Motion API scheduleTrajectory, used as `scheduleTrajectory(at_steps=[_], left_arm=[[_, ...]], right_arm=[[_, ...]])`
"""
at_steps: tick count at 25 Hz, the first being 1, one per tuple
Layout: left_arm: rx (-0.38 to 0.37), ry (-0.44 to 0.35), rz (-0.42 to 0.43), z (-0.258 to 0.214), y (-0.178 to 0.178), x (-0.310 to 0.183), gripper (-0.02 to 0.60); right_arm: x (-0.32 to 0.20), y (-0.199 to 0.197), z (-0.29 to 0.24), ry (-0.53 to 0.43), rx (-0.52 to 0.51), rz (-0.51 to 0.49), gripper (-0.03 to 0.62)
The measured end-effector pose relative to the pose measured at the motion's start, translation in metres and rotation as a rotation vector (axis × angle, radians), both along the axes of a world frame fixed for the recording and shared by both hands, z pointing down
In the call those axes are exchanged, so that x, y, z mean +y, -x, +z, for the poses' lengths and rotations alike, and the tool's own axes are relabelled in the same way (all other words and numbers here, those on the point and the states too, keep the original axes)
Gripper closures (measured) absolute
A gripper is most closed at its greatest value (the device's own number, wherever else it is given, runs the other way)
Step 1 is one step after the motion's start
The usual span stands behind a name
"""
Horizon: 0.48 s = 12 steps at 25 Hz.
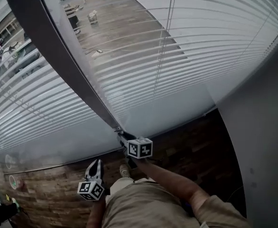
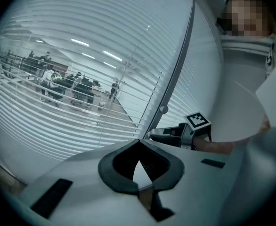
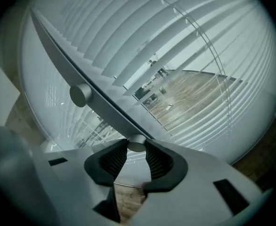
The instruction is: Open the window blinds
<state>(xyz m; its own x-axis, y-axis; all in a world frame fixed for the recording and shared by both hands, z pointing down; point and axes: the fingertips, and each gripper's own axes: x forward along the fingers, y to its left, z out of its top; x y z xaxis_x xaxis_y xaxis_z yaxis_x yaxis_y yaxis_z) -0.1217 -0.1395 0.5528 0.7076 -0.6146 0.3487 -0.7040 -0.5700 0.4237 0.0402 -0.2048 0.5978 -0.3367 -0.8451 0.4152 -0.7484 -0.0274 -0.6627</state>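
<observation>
Gripping the knob (image 3: 137, 145) on the grey post (image 3: 65, 53) with only the very tips of the right tongs (image 3: 136, 142), left tongs (image 2: 139, 143) shut on nothing at lower left: may well slip off under a twist, leaving the blinds (image 1: 215, 42) across the upper frame unmoved.
</observation>
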Motion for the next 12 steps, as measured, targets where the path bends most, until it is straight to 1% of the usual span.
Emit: scheduleTrajectory(at_steps=[2, 6, 9, 12], left_arm=[[0.001, 0.003, 0.013, -0.001, -0.006, 0.000, 0.569], [0.005, 0.002, 0.029, 0.000, -0.013, -0.005, 0.569], [0.003, 0.003, 0.032, 0.001, -0.012, -0.008, 0.569], [0.001, 0.007, 0.028, 0.003, -0.010, -0.008, 0.569]], right_arm=[[0.001, 0.000, -0.002, 0.005, 0.077, 0.010, 0.464], [-0.004, 0.001, -0.003, -0.006, 0.283, -0.014, 0.464], [-0.006, 0.003, -0.005, -0.010, 0.419, -0.021, 0.464], [-0.006, 0.005, -0.012, -0.040, 0.573, -0.051, 0.464]])
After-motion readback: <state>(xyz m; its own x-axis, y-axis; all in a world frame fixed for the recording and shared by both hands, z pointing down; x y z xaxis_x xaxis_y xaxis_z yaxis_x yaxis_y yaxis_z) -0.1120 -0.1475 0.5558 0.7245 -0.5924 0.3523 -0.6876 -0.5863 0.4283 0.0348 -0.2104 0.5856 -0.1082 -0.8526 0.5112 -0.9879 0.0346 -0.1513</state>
